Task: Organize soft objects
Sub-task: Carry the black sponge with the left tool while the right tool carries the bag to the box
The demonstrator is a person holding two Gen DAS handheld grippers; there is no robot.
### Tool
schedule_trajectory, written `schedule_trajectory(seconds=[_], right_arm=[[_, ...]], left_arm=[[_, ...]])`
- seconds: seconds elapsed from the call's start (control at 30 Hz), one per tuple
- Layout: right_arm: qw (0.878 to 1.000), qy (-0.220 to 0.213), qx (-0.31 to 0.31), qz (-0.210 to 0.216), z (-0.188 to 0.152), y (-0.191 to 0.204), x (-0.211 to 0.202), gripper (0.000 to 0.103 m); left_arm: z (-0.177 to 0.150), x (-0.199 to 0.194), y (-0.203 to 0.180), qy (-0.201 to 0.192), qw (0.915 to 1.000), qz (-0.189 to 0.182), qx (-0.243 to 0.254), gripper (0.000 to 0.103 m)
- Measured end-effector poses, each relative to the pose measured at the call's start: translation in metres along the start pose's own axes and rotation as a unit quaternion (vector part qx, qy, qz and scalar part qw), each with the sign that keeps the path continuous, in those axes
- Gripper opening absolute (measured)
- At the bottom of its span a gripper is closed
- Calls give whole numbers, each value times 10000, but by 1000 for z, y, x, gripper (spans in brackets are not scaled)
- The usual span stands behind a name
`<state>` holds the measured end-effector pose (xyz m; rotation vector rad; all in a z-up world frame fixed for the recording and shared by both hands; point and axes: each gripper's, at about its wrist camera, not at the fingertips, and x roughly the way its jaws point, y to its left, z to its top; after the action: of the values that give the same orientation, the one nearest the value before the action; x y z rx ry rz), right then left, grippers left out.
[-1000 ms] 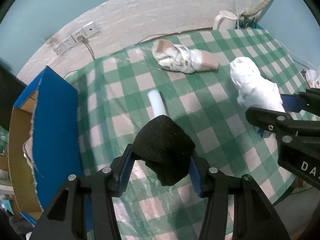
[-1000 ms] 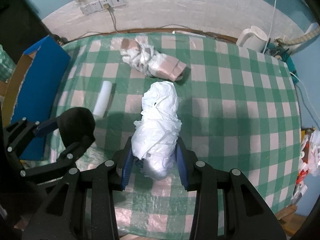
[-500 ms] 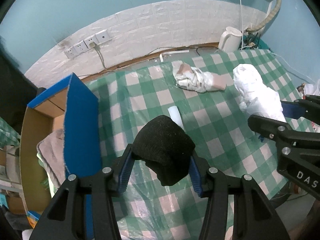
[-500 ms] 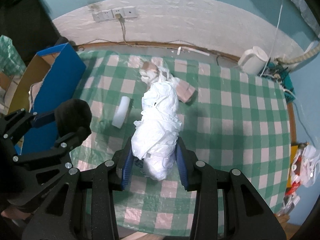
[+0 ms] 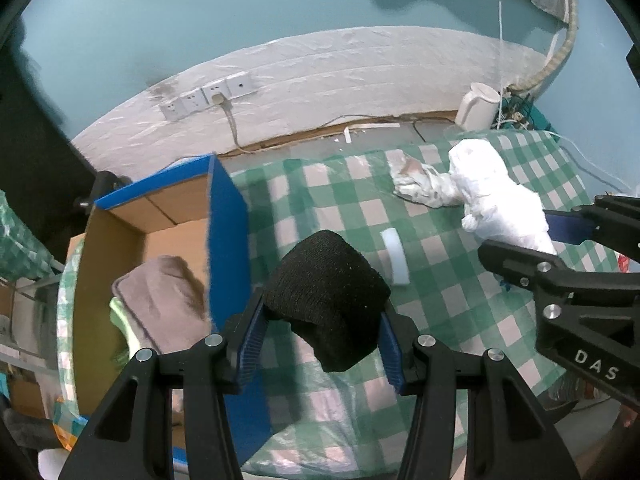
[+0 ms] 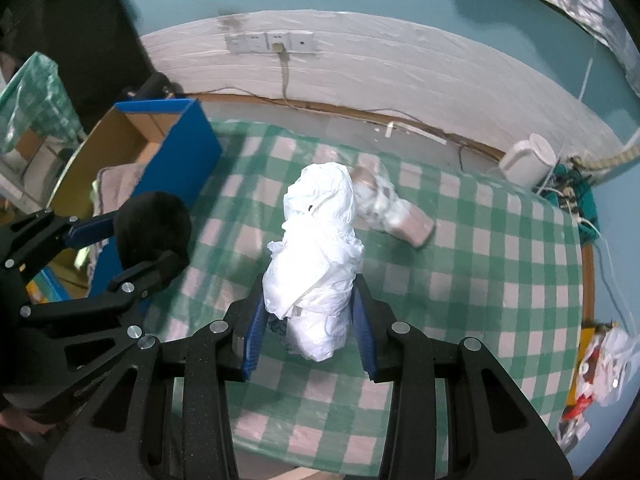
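Two claws are both full. My left claw (image 5: 322, 340) is squeezing a soft black knit bundle (image 5: 328, 300) up in the air, just beside the blue cardboard box (image 5: 226, 248), so I am thinking it is going in there. My right claw (image 6: 308, 332) is pinching a crumpled white plastic bag bundle (image 6: 316, 264) above the green checked surface (image 6: 480, 264). The box top is lying open, with room beside the folded grey towel (image 5: 160, 292).

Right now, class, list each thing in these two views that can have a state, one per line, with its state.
left gripper: shut on the black sock.
black sock: bunched, held off the table.
right gripper: shut on the white bag bundle.
white bag bundle: crumpled, lifted.
blue box: open, towels inside.
wrapped packet: lying on the tablecloth.
white roll: lying flat on the tablecloth.
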<state>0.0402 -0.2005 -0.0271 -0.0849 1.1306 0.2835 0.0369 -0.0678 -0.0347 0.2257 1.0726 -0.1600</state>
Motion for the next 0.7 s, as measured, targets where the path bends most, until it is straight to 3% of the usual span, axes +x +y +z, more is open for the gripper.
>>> schedule_trajectory(seconds=[0.3, 0.7], right_arm=[[9996, -62, -254, 110, 16, 34, 1, 38], [9979, -124, -592, 238, 39, 83, 2, 38]], left_arm=[[-4, -16, 35, -215, 9993, 175, -232, 52], [-16, -18, 84, -209, 9972, 290, -659, 52]])
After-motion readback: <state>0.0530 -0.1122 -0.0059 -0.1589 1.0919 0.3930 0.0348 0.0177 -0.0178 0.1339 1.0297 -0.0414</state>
